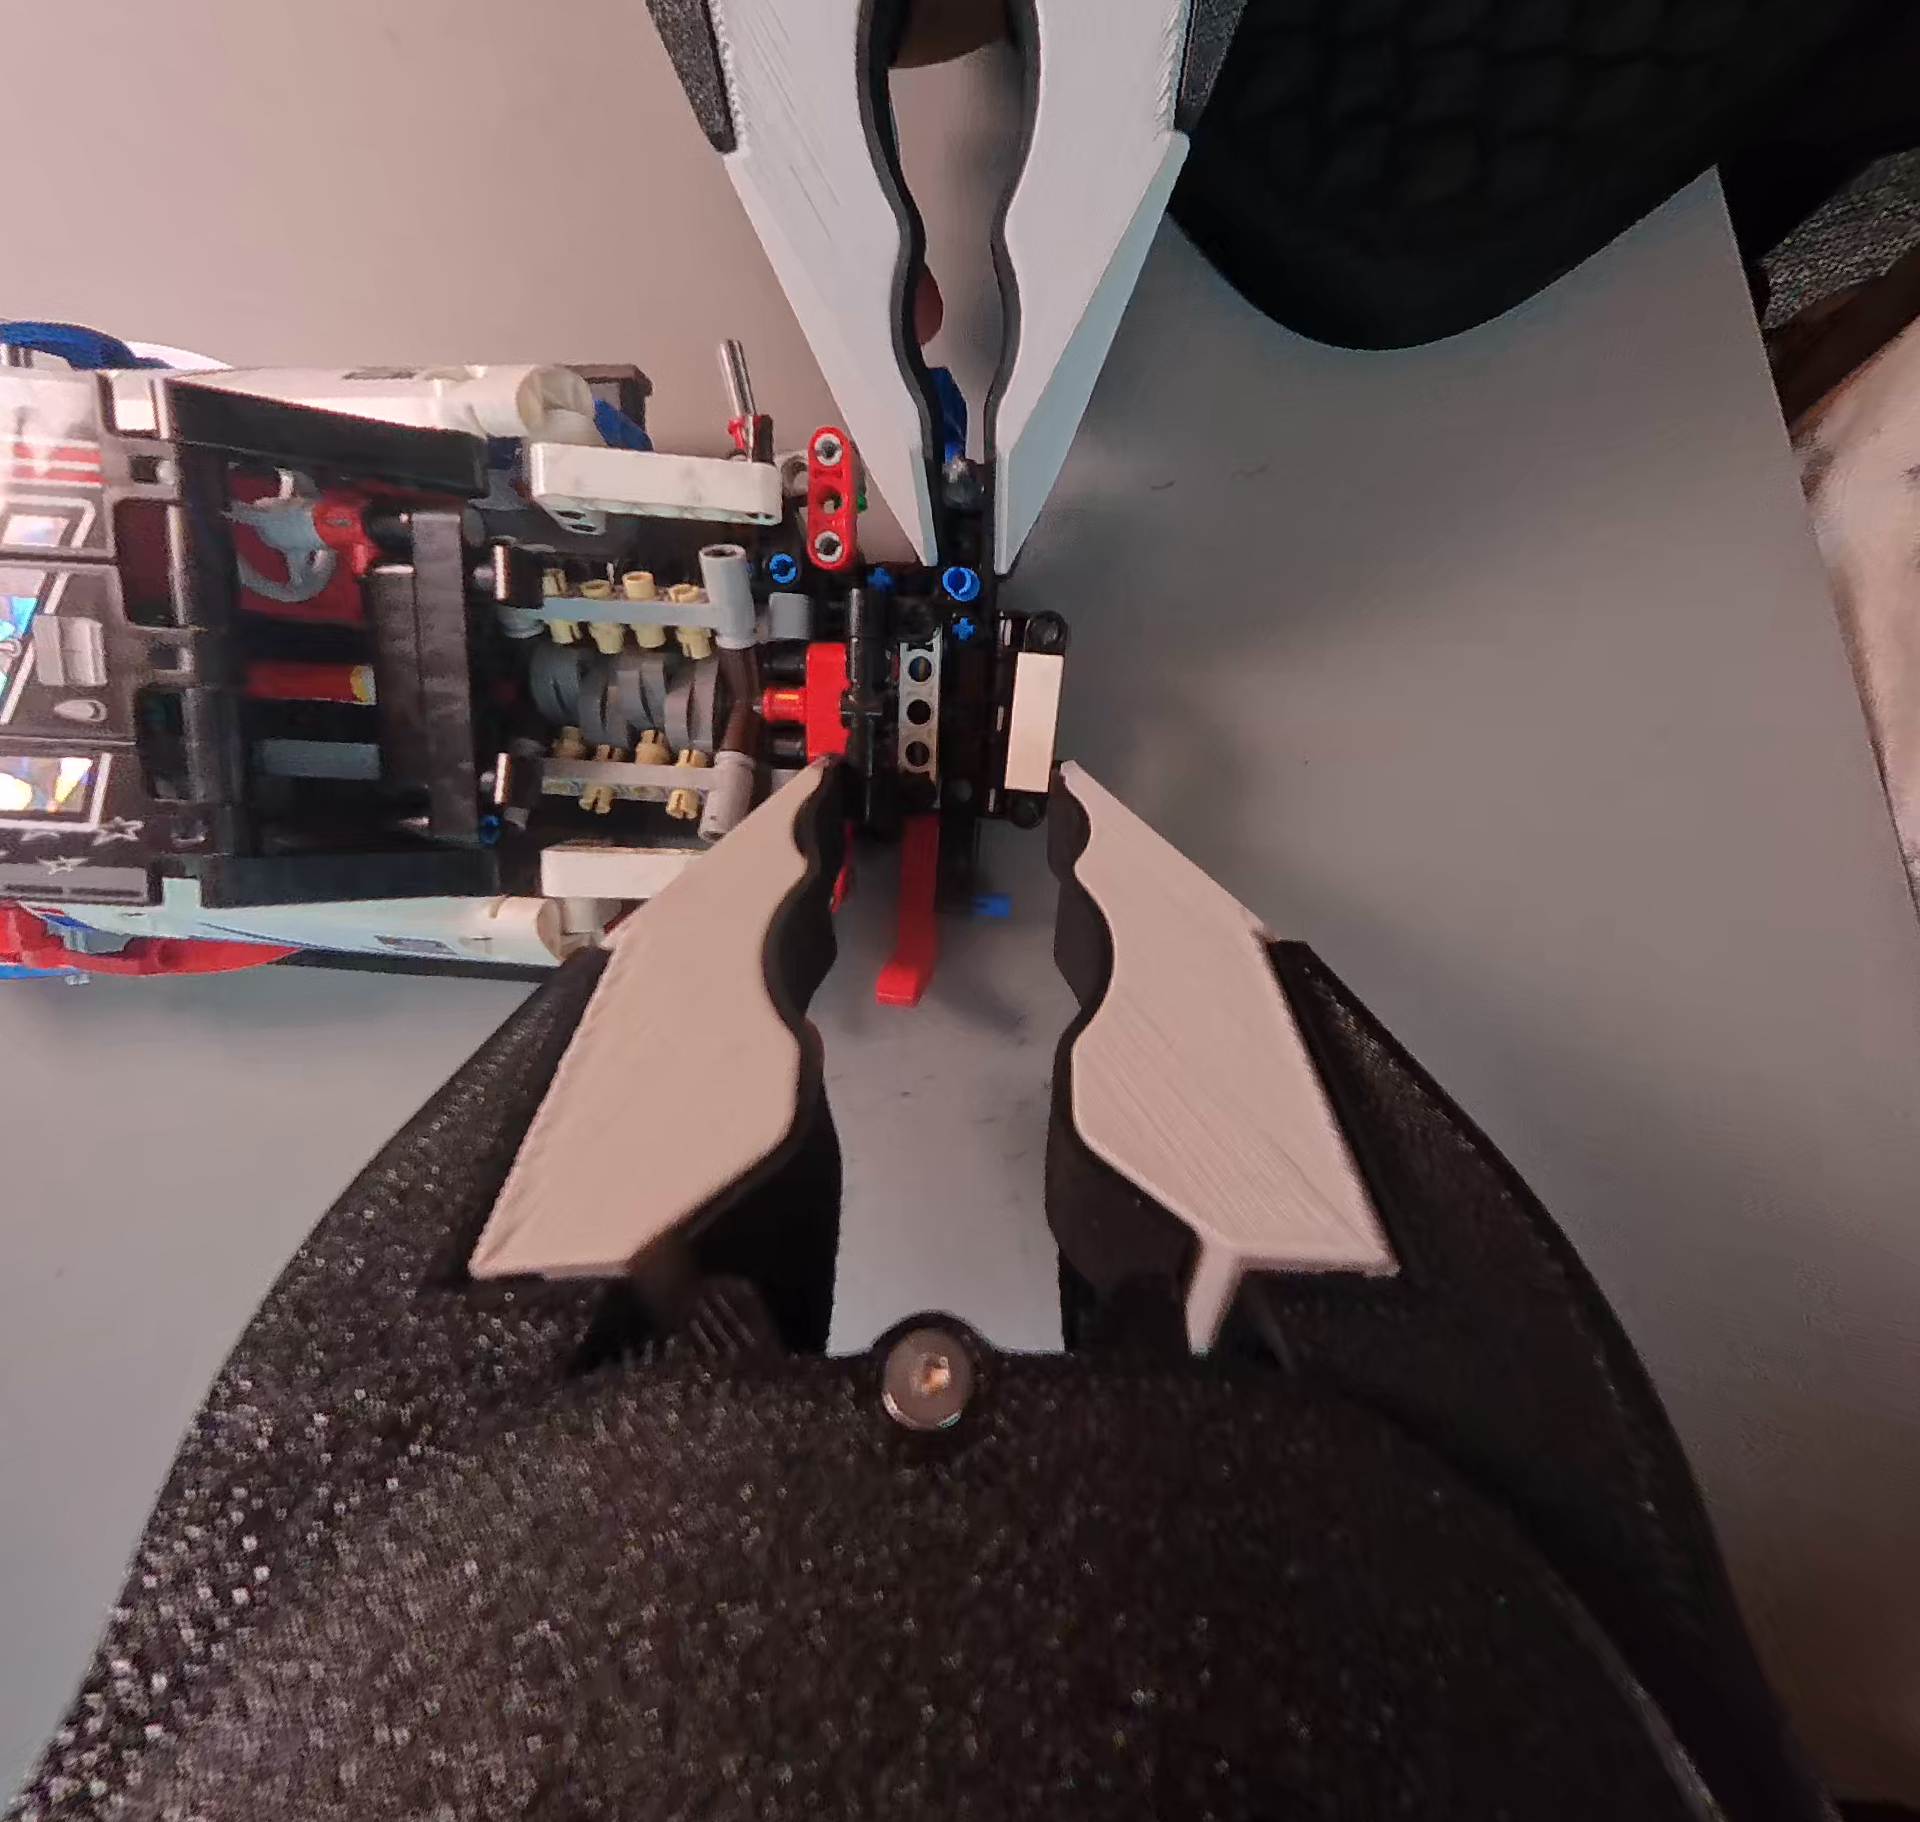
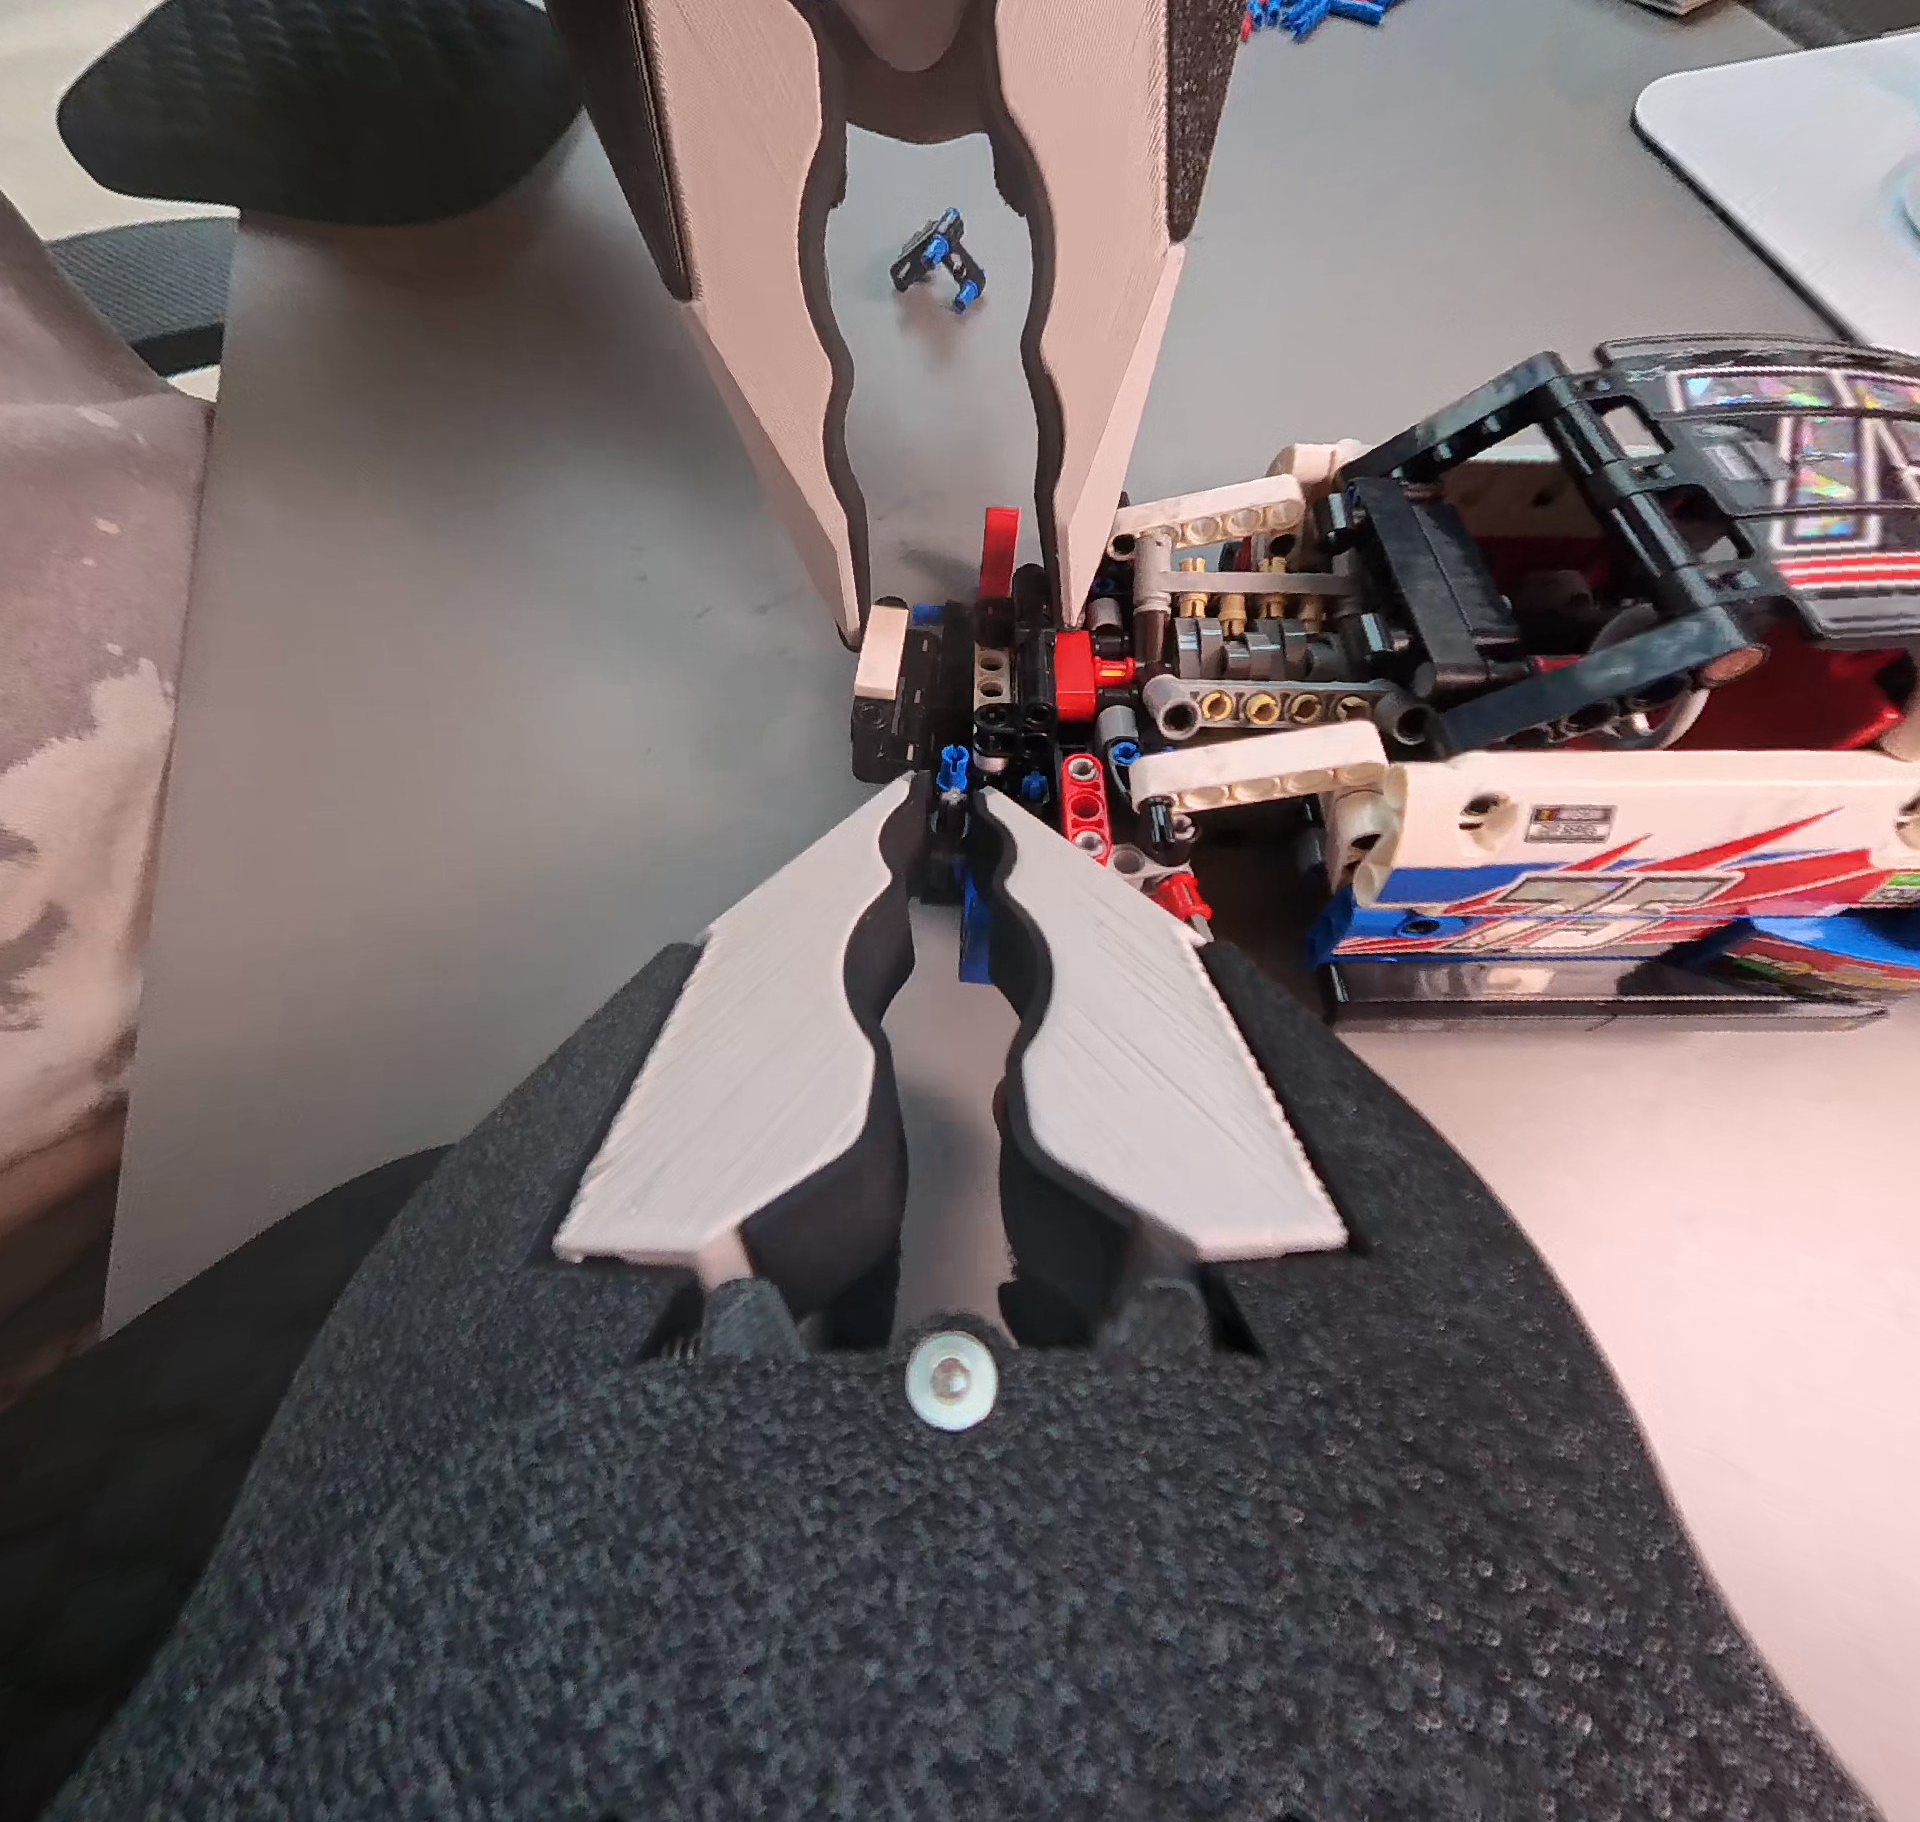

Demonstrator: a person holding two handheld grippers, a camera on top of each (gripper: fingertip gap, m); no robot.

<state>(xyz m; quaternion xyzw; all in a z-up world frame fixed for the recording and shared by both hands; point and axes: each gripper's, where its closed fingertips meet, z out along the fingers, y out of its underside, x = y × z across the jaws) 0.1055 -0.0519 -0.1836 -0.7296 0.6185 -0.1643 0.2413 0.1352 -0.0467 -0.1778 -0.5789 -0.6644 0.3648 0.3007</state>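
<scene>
Right tongs pinch knobbly brick car nose; left tongs agape.

My left gripper has fingers of pale printed plastic with fine ridged layer lines, lined in matt black rubbery pads; its base is coarse, grainy black plastic with a shiny metal screw. My right gripper looks the same — ridged and matt. The toy car is hard plastic bricks, mostly glossy, its white beams scuffed and grubby, with shimmering foil stickers. The table is smooth, matt grey — faintly smudged. A black chair seat shows quilted mesh cloth.
</scene>
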